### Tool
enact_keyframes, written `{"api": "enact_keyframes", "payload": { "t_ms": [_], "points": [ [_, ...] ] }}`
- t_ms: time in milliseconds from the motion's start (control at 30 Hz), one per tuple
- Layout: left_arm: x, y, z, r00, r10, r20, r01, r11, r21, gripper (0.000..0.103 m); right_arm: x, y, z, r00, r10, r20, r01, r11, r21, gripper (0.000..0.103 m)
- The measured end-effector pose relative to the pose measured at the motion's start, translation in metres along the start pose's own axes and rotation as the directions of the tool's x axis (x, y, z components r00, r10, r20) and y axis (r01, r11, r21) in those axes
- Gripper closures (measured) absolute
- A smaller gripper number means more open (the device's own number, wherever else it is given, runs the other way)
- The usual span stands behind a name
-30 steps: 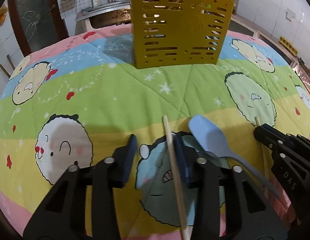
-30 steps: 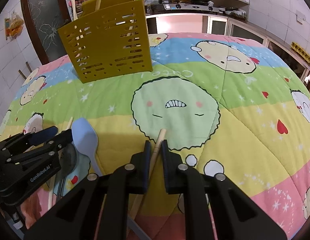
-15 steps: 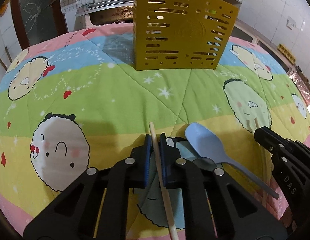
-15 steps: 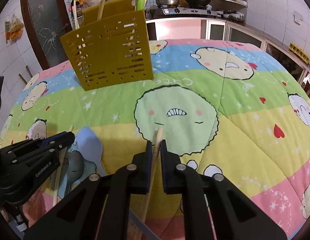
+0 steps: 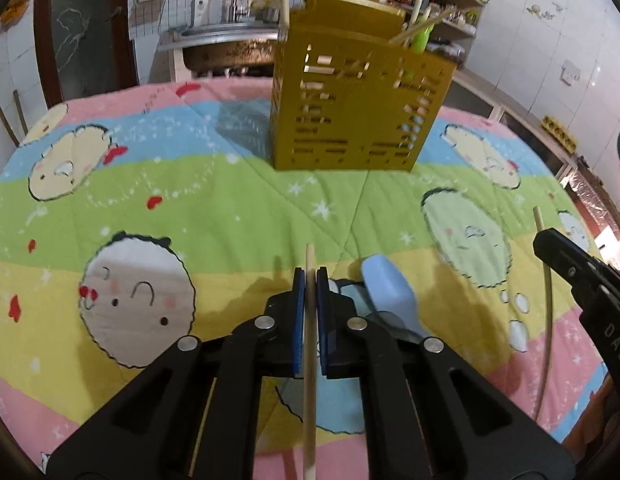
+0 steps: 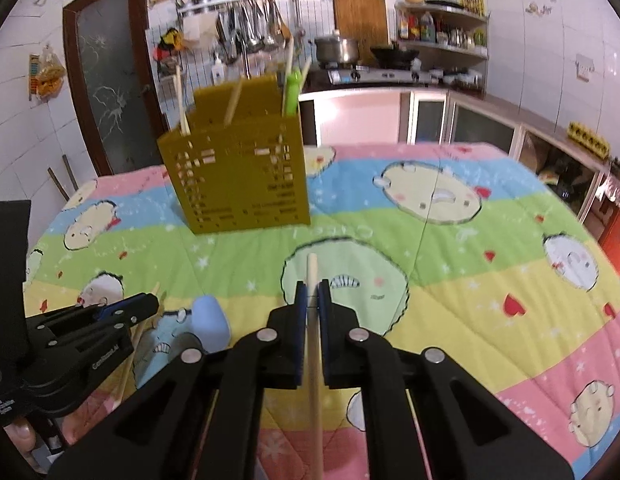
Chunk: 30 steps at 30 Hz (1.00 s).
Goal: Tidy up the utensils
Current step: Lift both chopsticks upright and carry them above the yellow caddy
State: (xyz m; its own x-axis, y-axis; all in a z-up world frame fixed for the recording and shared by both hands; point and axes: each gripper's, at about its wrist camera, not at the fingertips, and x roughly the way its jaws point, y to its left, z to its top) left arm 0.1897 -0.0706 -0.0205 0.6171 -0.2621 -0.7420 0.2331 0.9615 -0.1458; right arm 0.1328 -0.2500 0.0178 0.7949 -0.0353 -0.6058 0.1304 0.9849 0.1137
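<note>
My left gripper [image 5: 310, 276] is shut on a wooden chopstick [image 5: 309, 380] and holds it above the quilt. My right gripper [image 6: 313, 290] is shut on another wooden chopstick [image 6: 314, 364], also lifted. A yellow slotted utensil holder [image 5: 357, 108] stands at the far middle of the table, with chopsticks and a green utensil in it; it also shows in the right wrist view [image 6: 234, 176]. A light blue spoon [image 5: 387, 288] lies on the quilt between the grippers, also seen in the right wrist view [image 6: 210, 322].
A colourful cartoon quilt [image 5: 170, 200] covers the table. The right gripper's body [image 5: 581, 292] shows at the right edge of the left wrist view, with its chopstick [image 5: 547, 300]. A kitchen counter with pots [image 6: 369, 64] stands behind the table.
My left gripper has shut on the chopstick and lifted it. My right gripper, shut on its chopstick throughout, has risen too, and both views now look higher toward the holder.
</note>
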Motion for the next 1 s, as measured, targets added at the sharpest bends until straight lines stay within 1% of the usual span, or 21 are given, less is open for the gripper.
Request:
{"api": "enact_keyframes", "payload": {
  "t_ms": [133, 233, 400, 467, 533, 767, 867, 1000],
  "points": [
    [-0.022, 0.000, 0.004, 0.998, -0.020, 0.053, 0.021, 1.000, -0.002, 0.099, -0.014, 0.002, 0.005, 0.999, 0.004, 0.036, -0.003, 1.000, -0.013, 0.097],
    [-0.042, -0.002, 0.004, 0.994, -0.016, 0.109, 0.014, 1.000, 0.013, 0.099, -0.022, 0.002, 0.006, 0.998, 0.011, 0.054, -0.010, 1.000, -0.016, 0.097],
    [-0.077, -0.004, 0.006, 0.979, -0.013, 0.204, 0.009, 1.000, 0.021, 0.099, -0.038, -0.001, 0.006, 0.996, 0.023, 0.089, -0.022, 1.000, -0.012, 0.097],
    [-0.087, -0.004, 0.007, 0.973, -0.019, 0.229, 0.014, 1.000, 0.025, 0.099, -0.044, -0.002, 0.007, 0.994, 0.026, 0.105, -0.025, 1.000, -0.012, 0.097],
    [-0.098, -0.004, 0.006, 0.964, -0.015, 0.266, 0.007, 1.000, 0.030, 0.099, -0.049, -0.005, 0.006, 0.993, 0.029, 0.116, -0.028, 1.000, -0.009, 0.097],
    [-0.116, 0.002, 0.001, 0.944, -0.017, 0.329, 0.009, 1.000, 0.026, 0.099, -0.059, -0.017, 0.001, 0.986, 0.040, 0.161, -0.042, 0.999, 0.013, 0.097],
    [-0.122, 0.007, -0.002, 0.932, -0.006, 0.362, -0.002, 1.000, 0.022, 0.099, -0.065, -0.021, -0.001, 0.978, 0.049, 0.202, -0.056, 0.998, 0.030, 0.097],
    [-0.127, 0.012, -0.001, 0.924, -0.014, 0.382, 0.010, 1.000, 0.013, 0.099, -0.077, -0.026, 0.002, 0.965, 0.049, 0.258, -0.060, 0.997, 0.037, 0.097]
  ]
}}
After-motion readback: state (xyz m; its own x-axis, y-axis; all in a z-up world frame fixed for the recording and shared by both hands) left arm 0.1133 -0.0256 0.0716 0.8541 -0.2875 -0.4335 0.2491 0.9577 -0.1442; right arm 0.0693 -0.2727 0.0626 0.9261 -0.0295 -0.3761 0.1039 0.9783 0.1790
